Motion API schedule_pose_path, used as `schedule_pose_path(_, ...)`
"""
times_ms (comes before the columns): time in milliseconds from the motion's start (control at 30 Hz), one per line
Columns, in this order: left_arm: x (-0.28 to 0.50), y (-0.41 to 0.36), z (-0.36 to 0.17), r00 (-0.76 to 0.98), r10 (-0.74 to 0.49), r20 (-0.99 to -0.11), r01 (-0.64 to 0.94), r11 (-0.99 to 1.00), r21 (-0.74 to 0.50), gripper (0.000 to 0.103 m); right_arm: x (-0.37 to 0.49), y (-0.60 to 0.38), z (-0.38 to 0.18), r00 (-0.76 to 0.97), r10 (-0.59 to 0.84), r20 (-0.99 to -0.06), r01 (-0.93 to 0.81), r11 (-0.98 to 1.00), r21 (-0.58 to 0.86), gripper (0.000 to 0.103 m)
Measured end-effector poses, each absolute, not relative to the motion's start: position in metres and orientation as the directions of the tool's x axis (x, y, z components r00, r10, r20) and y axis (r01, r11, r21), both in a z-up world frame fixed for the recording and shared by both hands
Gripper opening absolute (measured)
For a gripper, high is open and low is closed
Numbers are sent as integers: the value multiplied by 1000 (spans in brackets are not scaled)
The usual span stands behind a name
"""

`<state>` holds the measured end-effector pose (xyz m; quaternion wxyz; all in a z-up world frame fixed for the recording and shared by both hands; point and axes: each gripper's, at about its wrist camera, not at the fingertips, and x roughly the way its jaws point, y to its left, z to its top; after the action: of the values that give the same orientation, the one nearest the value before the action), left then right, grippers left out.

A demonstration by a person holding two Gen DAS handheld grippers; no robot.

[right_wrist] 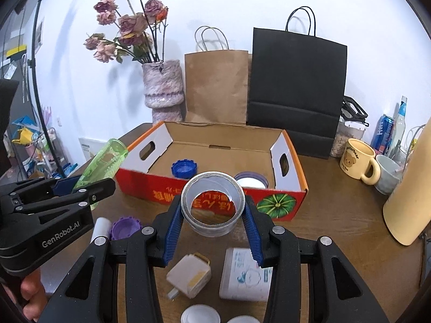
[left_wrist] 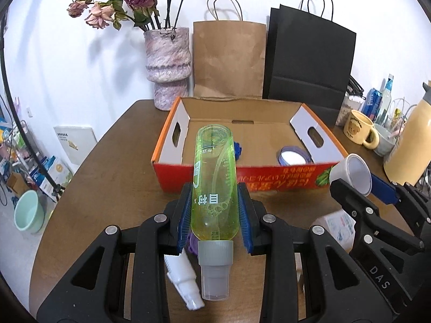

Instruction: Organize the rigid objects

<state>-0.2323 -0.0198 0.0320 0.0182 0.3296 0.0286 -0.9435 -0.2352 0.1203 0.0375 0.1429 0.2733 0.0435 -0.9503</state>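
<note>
My left gripper [left_wrist: 214,210] is shut on a green see-through bottle [left_wrist: 214,180] with a grey cap, held above the table in front of the open cardboard box [left_wrist: 242,177]. My right gripper [right_wrist: 212,218] is shut on a clear tape roll [right_wrist: 212,204], held just before the box's red front wall [right_wrist: 167,191]. Inside the box lie a blue cap [right_wrist: 184,168] and a purple-rimmed lid [right_wrist: 251,180]. In the right wrist view the left gripper [right_wrist: 80,188] and the bottle [right_wrist: 103,161] show at left. The right gripper with the roll [left_wrist: 353,173] shows at right in the left wrist view.
On the table near me lie a purple cap [right_wrist: 126,227], a white tube [right_wrist: 101,227], a white plug [right_wrist: 188,274], a small white box [right_wrist: 245,274] and white lids [right_wrist: 200,315]. A vase [right_wrist: 163,91], paper bags [right_wrist: 296,86], mugs [right_wrist: 357,161] and a beige flask [right_wrist: 409,193] stand behind and right.
</note>
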Motion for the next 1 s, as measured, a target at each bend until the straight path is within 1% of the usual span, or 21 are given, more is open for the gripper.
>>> schedule_pose_path(467,-280,-23,38,-791,-35,-611,100,-992,-72,28,-290,117,41,-797,-255,-548,306,-952,0,48)
schedule_pose_path(1000,-334,-32,25,-767,-76,-638,132,-990,-42,28,-351,110,36,-770,-263,-582,335,-942,-18,48)
